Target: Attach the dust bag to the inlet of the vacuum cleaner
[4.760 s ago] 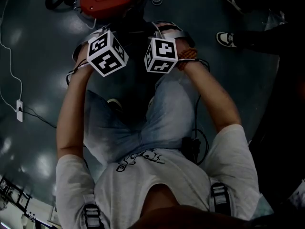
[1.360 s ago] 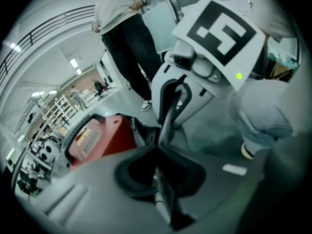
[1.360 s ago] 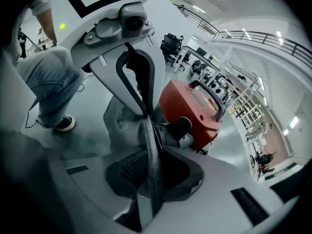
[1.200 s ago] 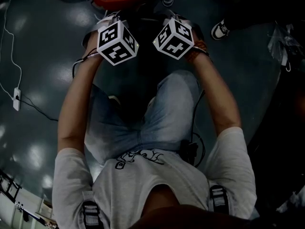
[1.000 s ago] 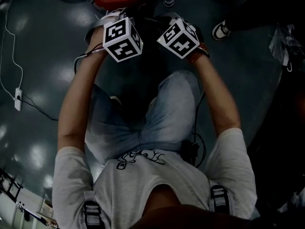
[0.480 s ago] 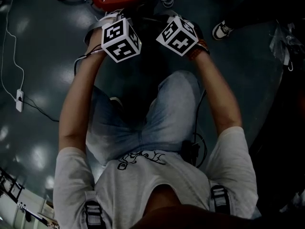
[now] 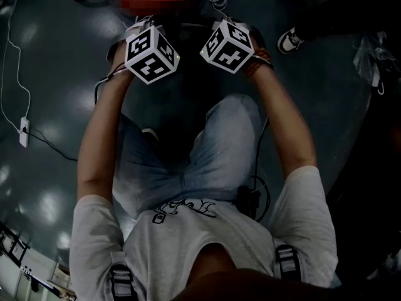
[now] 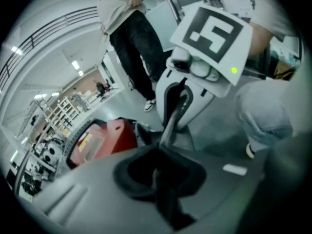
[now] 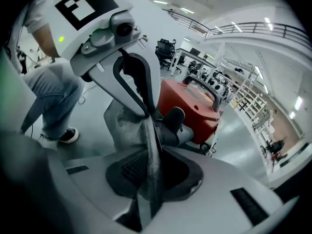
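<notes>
Pinching crumpled grey fabric dust bag (image 9: 127, 123), right tongs (image 9: 148, 172).

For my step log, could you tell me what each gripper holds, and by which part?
The right gripper pinches the grey dust bag by a fold of fabric; the left gripper is shut on a thin dark strip, apparently that bag's edge.

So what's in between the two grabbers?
The grey dust bag. In the right gripper view it stretches from the right gripper up to the left gripper, and both pinch it.
</notes>
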Demonstrator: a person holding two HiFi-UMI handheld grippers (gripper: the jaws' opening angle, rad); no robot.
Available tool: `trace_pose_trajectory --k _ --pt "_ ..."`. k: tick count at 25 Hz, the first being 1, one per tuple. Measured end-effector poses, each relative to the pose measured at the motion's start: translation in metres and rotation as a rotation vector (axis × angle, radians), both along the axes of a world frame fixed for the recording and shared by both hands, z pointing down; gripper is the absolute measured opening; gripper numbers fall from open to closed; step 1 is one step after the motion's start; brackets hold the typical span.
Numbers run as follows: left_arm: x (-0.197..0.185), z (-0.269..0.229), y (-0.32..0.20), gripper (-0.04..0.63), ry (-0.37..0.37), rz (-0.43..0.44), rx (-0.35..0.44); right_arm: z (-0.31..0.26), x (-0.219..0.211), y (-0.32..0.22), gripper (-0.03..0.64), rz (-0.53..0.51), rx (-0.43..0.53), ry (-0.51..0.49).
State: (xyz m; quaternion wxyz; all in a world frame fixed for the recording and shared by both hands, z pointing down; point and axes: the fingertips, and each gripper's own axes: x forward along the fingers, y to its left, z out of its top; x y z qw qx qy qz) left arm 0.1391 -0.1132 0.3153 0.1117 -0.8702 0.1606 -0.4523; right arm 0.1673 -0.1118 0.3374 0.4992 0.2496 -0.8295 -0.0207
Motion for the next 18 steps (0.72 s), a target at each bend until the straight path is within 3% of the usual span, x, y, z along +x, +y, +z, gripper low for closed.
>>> trace_pose_trajectory --k 4,10,14,18 --pt "0.004 0.0 -0.003 0.032 -0.014 0.006 0.021 0.003 0.002 -0.001 0.057 0.056 -0.036 -0.085" --pt "-0.006 -0.017 0.011 0.027 0.031 -0.037 0.067 -0.017 0.005 0.008 0.057 0.057 0.051 -0.064" --pt "-0.01 -0.042 0.023 0.006 0.148 -0.132 0.059 -0.043 0.007 0.023 0.057 0.099 0.141 -0.11" --pt "-0.014 -0.052 0.023 0.005 0.283 -0.224 0.01 -0.07 -0.01 0.024 0.055 0.197 0.17 -0.281"
